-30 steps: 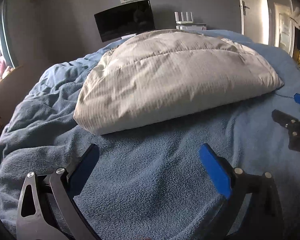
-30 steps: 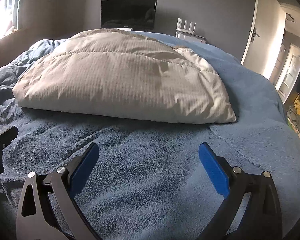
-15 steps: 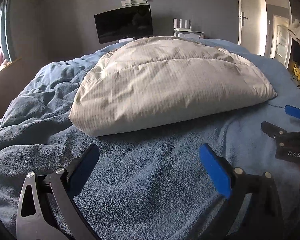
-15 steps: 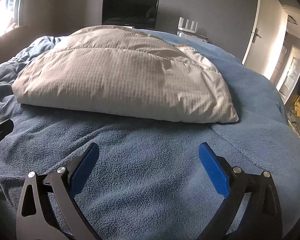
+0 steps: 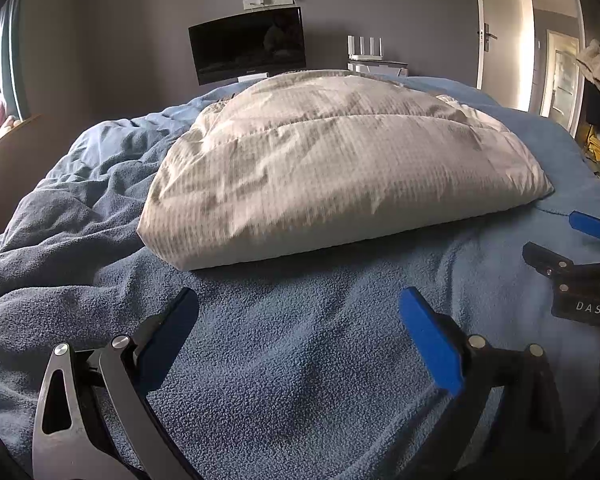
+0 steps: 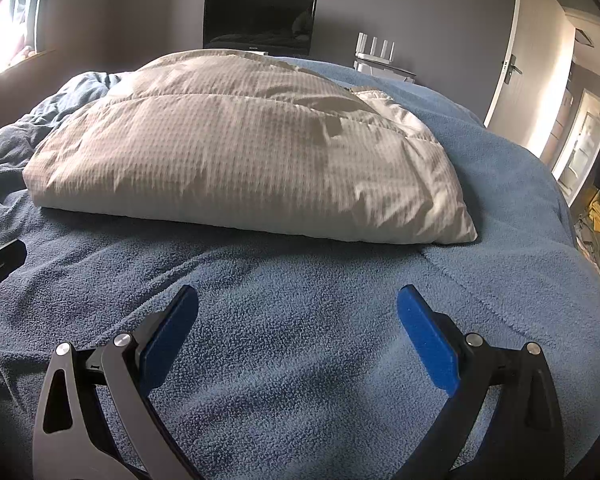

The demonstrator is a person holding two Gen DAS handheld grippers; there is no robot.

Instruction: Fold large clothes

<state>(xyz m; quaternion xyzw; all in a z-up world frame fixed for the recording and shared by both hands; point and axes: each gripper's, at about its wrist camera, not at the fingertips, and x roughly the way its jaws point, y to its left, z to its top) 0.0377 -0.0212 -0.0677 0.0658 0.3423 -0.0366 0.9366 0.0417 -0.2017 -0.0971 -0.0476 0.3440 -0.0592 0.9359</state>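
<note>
A puffy beige quilted cover (image 5: 340, 168) lies folded into a thick pad on the blue fleece blanket (image 5: 300, 360) of the bed; it also shows in the right wrist view (image 6: 236, 160). My left gripper (image 5: 298, 312) is open and empty, low over the blanket just short of the pad's near edge. My right gripper (image 6: 296, 308) is open and empty, also just short of the near edge, toward its right end. The right gripper shows at the right edge of the left wrist view (image 5: 580, 260).
The blue blanket (image 6: 500, 280) is rumpled at the left (image 5: 60, 216). A dark monitor (image 5: 248, 44) and a white router (image 5: 366, 50) stand beyond the bed. An open door (image 6: 536, 80) and a clothes pile (image 6: 596, 232) are at the right.
Both grippers have moved a little closer to the beige pad and tilted up slightly. Both stay open and empty. The pad has not moved.
</note>
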